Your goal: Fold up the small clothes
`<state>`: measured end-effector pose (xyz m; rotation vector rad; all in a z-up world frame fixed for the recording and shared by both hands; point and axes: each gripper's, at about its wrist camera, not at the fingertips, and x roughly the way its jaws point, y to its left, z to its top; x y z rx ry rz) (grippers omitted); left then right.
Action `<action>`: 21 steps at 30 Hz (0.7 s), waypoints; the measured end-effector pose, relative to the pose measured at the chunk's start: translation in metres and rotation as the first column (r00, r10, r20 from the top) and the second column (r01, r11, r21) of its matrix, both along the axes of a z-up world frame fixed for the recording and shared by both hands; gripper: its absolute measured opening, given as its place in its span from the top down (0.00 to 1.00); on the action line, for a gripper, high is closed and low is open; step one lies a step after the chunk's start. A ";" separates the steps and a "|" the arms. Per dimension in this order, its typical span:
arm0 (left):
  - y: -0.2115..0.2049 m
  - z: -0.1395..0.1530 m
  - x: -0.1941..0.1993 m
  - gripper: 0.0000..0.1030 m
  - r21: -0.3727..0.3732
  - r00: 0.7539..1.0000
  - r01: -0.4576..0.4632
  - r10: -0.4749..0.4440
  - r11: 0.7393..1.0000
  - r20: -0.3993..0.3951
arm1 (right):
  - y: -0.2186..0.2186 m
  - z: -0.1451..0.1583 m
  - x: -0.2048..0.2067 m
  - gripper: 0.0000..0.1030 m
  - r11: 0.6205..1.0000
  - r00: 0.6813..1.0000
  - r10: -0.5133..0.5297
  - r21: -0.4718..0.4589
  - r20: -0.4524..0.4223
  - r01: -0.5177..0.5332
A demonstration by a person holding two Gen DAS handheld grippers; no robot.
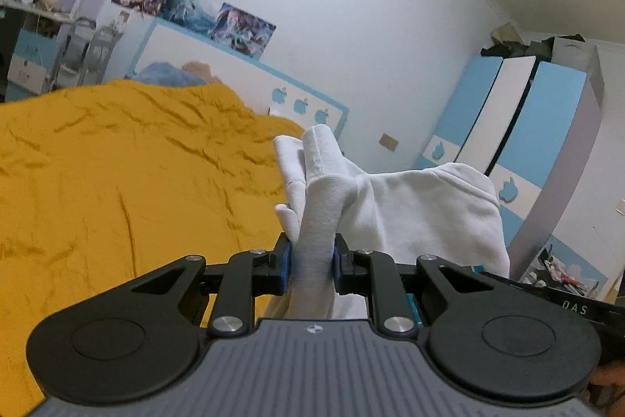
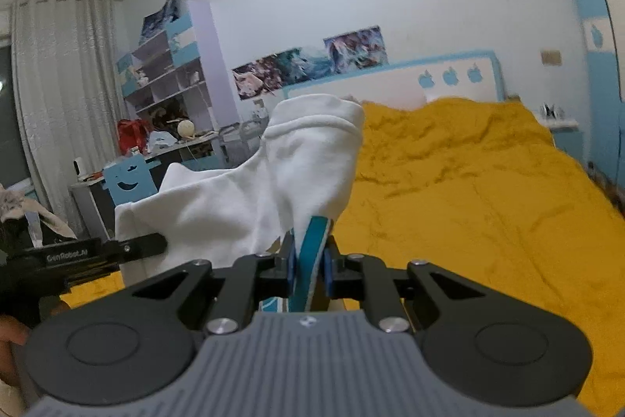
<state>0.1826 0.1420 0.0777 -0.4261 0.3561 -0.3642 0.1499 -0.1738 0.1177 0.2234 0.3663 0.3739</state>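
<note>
L claw (image 1: 311, 262) was clamped on white garment (image 1: 422, 206); R claw (image 2: 308, 266) pinched only its teal-edged hem. Risk: thin R grip could slip, dropping cloth onto bed (image 2: 488, 190).

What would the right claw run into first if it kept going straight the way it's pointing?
Probably the white garment it already grips, bunched right ahead of the right claw. Beyond that lies the yellow bedspread, then the headboard; depth is unclear.

One white garment (image 1: 422, 206), two tools: left tool (image 1: 312, 260), right tool (image 2: 308, 266). One bed with yellow cover (image 2: 468, 190), three apple cutouts (image 2: 449, 76) on headboard, three posters (image 1: 195, 11), one blue chair (image 2: 127, 178).
</note>
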 end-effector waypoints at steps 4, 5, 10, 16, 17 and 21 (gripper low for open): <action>-0.006 -0.013 -0.007 0.79 0.027 0.999 0.028 -0.027 0.999 -0.038 | -0.018 -0.014 -0.023 0.91 1.000 0.999 0.000 0.014 -0.041 0.000; -0.006 -0.018 -0.007 0.79 0.032 0.998 0.032 -0.030 0.999 -0.057 | -0.021 -0.020 -0.026 0.91 1.000 0.998 -0.002 0.017 -0.057 0.003; -0.006 -0.043 0.014 0.79 0.060 0.987 0.025 -0.016 0.998 -0.158 | -0.029 -0.059 -0.011 0.91 0.998 0.988 -0.004 0.061 -0.156 0.014; -0.001 -0.072 0.052 0.79 0.061 0.967 0.044 -0.027 0.997 -0.253 | -0.021 -0.098 0.035 0.91 0.999 0.967 -0.017 0.045 -0.254 0.030; -0.002 -0.076 0.055 0.79 0.063 0.963 0.049 -0.031 0.997 -0.268 | -0.020 -0.103 0.042 0.91 0.999 0.965 -0.017 0.038 -0.263 0.028; 0.000 -0.102 0.083 0.79 0.063 0.938 0.076 -0.050 0.995 -0.343 | -0.016 -0.128 0.078 0.91 0.999 0.946 -0.026 0.025 -0.324 0.036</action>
